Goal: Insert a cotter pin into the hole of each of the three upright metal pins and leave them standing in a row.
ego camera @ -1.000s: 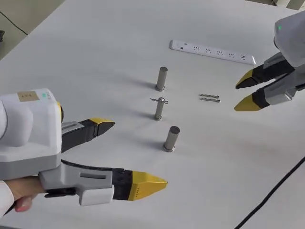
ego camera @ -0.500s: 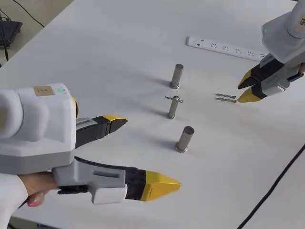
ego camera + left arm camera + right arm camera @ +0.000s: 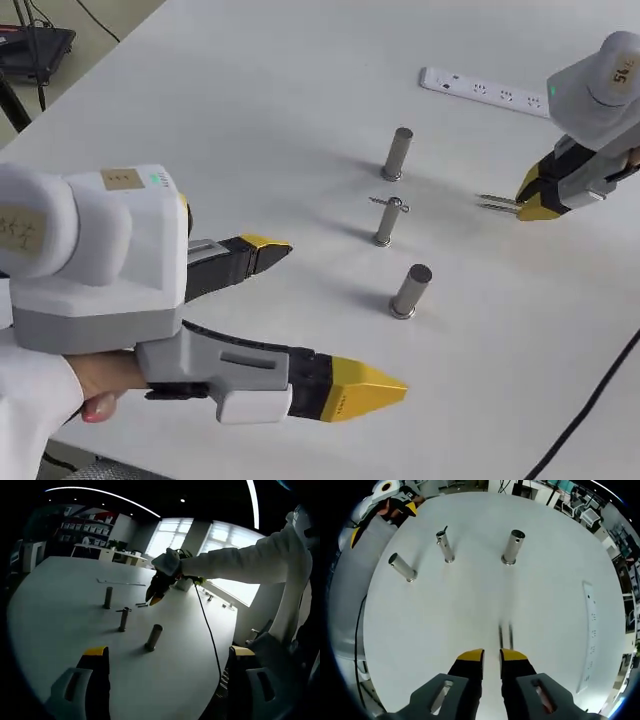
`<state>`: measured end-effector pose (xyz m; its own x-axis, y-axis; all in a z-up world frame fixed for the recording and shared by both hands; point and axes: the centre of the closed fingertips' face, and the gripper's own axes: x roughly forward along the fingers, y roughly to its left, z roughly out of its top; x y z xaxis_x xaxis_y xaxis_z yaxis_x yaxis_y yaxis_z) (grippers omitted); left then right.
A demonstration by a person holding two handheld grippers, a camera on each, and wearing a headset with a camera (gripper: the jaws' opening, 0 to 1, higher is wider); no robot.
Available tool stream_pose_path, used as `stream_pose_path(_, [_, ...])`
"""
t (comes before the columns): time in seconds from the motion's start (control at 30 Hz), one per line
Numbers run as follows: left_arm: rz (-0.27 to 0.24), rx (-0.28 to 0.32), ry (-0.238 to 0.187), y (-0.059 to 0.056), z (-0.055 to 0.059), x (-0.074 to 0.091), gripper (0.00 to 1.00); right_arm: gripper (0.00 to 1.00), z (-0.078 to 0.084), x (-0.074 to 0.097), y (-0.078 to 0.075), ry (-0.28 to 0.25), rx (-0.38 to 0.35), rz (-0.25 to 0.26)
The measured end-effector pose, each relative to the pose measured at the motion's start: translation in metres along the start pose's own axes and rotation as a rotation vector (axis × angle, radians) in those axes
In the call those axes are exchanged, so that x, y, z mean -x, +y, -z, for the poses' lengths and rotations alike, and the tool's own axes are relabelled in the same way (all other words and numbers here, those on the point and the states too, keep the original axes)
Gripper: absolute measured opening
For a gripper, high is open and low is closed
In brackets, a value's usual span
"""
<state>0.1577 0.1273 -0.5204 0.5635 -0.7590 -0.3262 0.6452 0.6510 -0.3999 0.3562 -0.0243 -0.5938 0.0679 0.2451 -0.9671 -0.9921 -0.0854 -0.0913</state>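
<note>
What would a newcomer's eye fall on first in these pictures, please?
Three metal pins stand in a row at the centre, and only the middle one carries a cotter pin through its top. The right gripper, jaws narrowly apart, points at two loose cotter pins lying on the table, while the left gripper hangs wide open in the near foreground.

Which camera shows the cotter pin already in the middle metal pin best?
The head view: the cotter pin sharply crosses the top of the middle metal pin. The right gripper view shows it smaller, at an angle; the left gripper view, tiny and dim.
</note>
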Motion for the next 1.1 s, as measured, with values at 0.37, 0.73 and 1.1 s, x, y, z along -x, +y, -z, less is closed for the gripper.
stream_pose_path(0.37, [-0.002,0.015,0.006,-0.001,0.002,0.002,0.99,0.04,0.003,-0.009,-0.004,0.019,0.007,-0.005])
stream_pose_path(0.73, [-0.007,0.029,0.011,-0.001,0.004,0.002,0.99,0.02,0.006,-0.014,-0.007,0.047,0.025,-0.033])
stream_pose_path(1.1, [-0.013,0.040,0.011,0.003,0.003,0.001,0.99,0.00,0.006,-0.015,-0.010,0.071,0.068,-0.023])
